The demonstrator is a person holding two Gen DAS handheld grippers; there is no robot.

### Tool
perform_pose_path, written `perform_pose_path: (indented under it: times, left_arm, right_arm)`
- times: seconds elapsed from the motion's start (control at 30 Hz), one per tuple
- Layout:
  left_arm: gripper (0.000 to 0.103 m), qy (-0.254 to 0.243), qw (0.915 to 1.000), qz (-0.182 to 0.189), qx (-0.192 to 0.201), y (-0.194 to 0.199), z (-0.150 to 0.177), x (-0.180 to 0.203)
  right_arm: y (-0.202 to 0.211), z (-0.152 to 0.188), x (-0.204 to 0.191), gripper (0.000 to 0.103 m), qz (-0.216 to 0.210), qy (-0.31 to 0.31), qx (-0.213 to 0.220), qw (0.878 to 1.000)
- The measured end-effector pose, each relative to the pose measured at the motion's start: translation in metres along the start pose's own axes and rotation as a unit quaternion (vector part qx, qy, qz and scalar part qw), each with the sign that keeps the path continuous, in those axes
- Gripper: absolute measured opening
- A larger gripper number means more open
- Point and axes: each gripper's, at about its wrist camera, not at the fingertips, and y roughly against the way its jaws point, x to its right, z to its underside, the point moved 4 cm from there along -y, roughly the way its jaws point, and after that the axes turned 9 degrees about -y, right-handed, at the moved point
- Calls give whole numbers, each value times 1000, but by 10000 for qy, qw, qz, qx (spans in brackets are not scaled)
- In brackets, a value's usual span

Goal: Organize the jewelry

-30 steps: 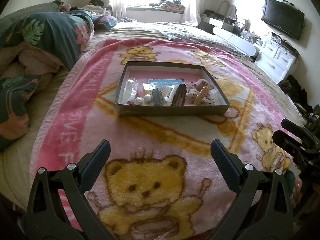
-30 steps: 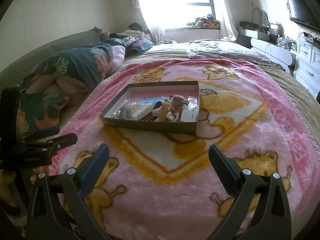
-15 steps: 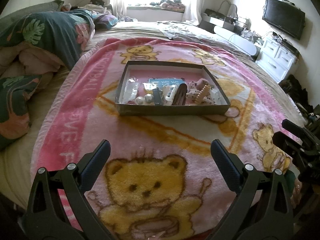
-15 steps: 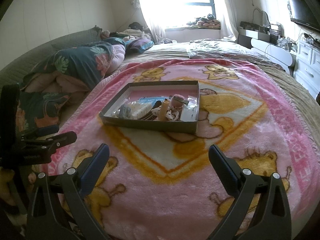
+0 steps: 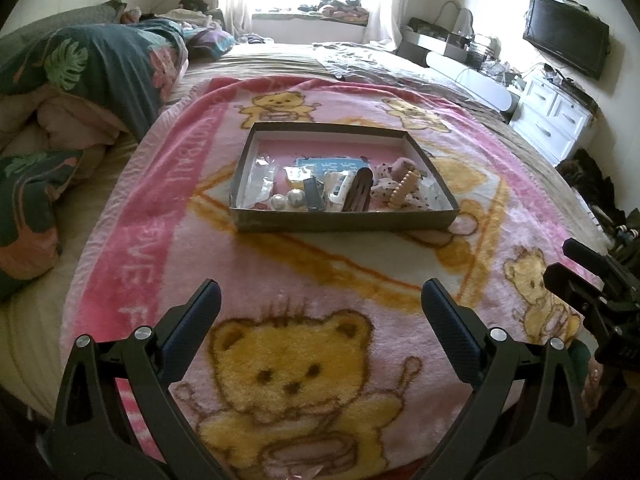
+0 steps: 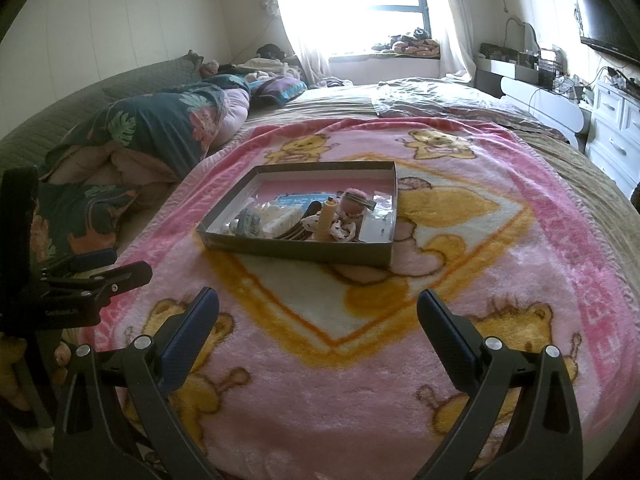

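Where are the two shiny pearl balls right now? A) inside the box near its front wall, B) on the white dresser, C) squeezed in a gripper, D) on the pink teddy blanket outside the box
A: in the left wrist view the two pearl balls lie inside the shallow box, close to its front wall beside a dark blue clip; the left gripper and right gripper are open and hold nothing.
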Motion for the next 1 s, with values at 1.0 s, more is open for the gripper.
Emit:
perform_pose_path:
  times: [1.0]
  left_arm:
    - [94,118,9993,-293,-196,-7,4,-11]
  right_arm:
    - [0,0,6,99,67,34,-20,10000]
